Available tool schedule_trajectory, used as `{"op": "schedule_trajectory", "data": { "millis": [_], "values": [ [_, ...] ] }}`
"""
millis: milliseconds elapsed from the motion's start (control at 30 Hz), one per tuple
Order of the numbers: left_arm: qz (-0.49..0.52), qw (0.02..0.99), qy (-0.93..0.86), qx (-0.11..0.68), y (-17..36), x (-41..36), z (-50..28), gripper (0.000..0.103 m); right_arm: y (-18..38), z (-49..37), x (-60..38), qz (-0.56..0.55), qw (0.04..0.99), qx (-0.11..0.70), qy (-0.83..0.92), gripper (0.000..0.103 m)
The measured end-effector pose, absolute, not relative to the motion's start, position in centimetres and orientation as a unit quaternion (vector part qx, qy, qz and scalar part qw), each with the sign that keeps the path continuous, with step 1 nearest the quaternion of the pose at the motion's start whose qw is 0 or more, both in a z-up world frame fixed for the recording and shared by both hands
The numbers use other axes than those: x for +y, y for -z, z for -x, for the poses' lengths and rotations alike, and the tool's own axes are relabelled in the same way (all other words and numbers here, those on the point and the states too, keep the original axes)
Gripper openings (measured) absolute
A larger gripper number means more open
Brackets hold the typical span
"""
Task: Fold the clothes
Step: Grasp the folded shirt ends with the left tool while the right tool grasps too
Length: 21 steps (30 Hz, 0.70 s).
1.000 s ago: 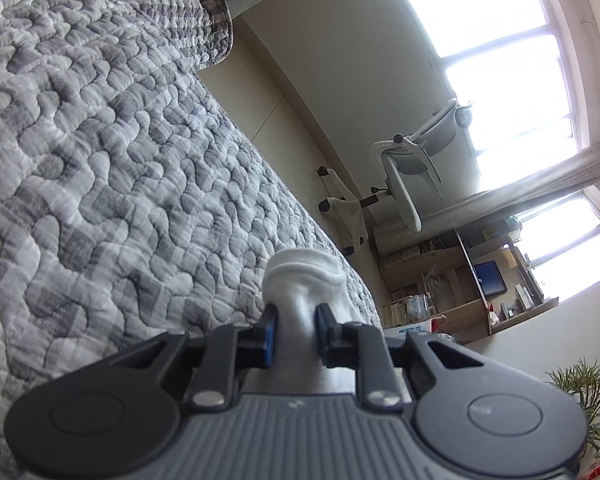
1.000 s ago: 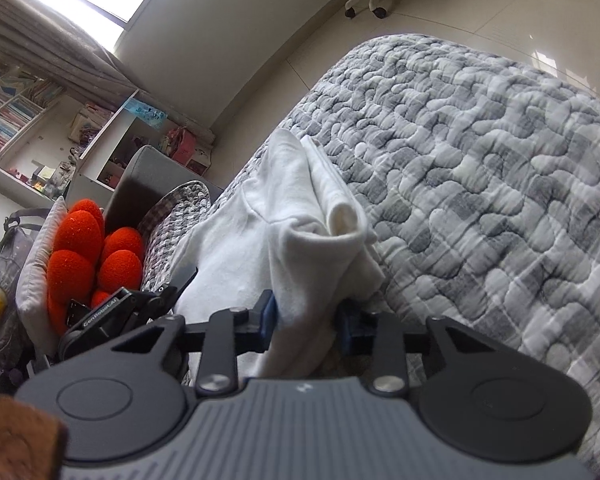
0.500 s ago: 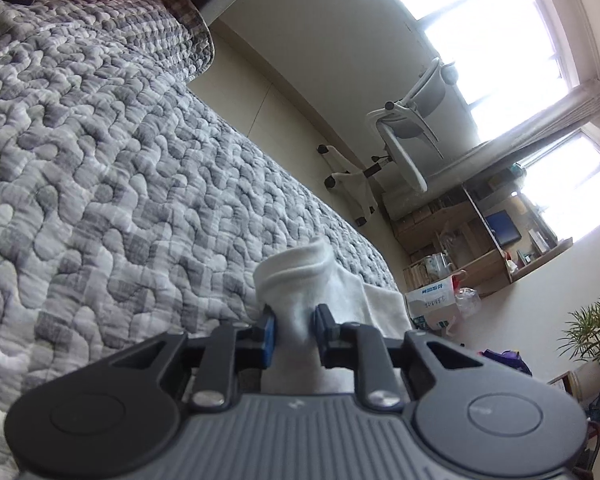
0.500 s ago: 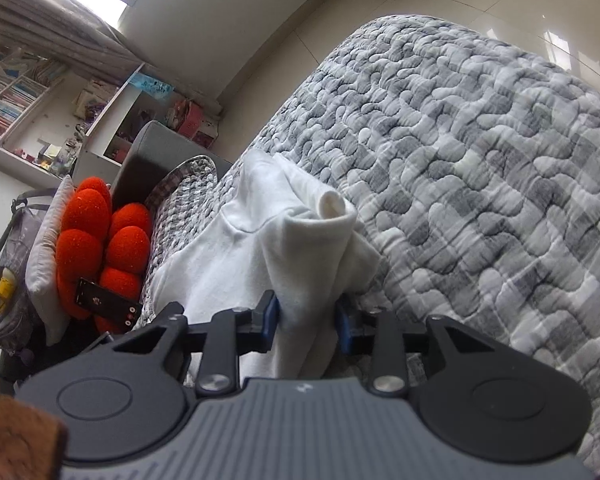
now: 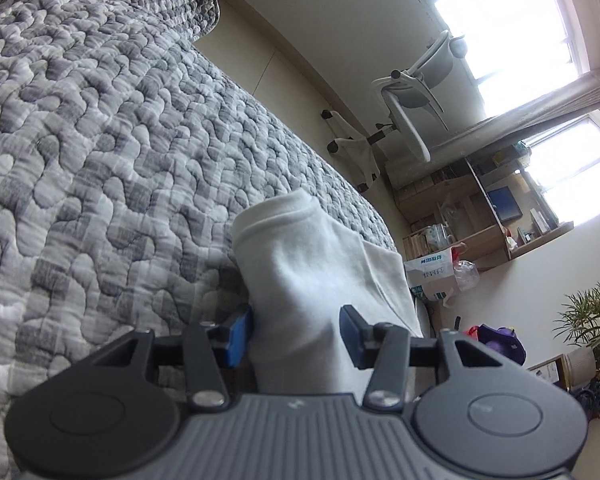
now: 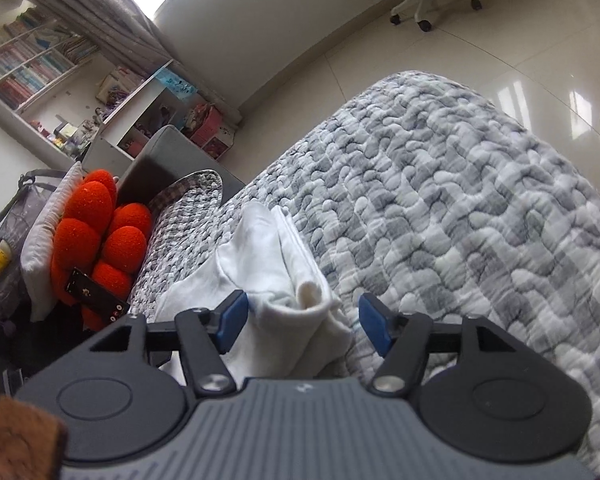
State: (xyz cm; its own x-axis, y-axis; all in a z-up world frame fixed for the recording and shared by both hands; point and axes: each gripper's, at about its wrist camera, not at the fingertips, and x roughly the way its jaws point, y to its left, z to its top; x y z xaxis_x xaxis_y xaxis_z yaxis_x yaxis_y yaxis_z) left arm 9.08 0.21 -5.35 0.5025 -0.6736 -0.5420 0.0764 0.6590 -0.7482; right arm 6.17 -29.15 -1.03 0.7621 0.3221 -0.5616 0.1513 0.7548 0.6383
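White garment (image 5: pixel 300 280) bunched on bed quilt (image 5: pixel 100 160), soft, light, floppy, best pinched at hemmed edge or corners; sits between left tongs (image 5: pixel 294 336) and right tongs (image 6: pixel 302 322), both just been opening, pads apart, cloth released.

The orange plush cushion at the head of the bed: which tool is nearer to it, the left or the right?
Right. The right tool sits beside the orange plush cushion, open over the white garment. The left tool faces the office chair, with no cushion in view.
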Motion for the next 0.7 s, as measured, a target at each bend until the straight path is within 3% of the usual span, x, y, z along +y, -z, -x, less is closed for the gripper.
{"op": "schedule_trajectory", "data": {
  "millis": [267, 400, 533, 700],
  "values": [
    [0.349, 0.777, 0.246, 0.463, 6.8, 0.1, -8.6, 0.049, 3.2, -10.1, -29.4, -0.35, 0.861, 0.351, -0.117, 0.067],
    [0.362, 0.771, 0.247, 0.463, 7.6, 0.0, -8.7, 0.049, 4.5, -11.2, -29.9, -0.385, 0.837, 0.364, -0.136, 0.053],
    [0.361, 0.776, 0.246, 0.455, 7.7, -0.5, -8.6, 0.049, 4.4, -11.2, -30.1, -0.393, 0.832, 0.367, -0.14, 0.048],
    [0.354, 0.788, 0.245, 0.439, 6.7, -0.5, -8.6, 0.042, 4.0, -10.8, -30.6, -0.416, 0.816, 0.376, -0.137, 0.043]
  ]
}}
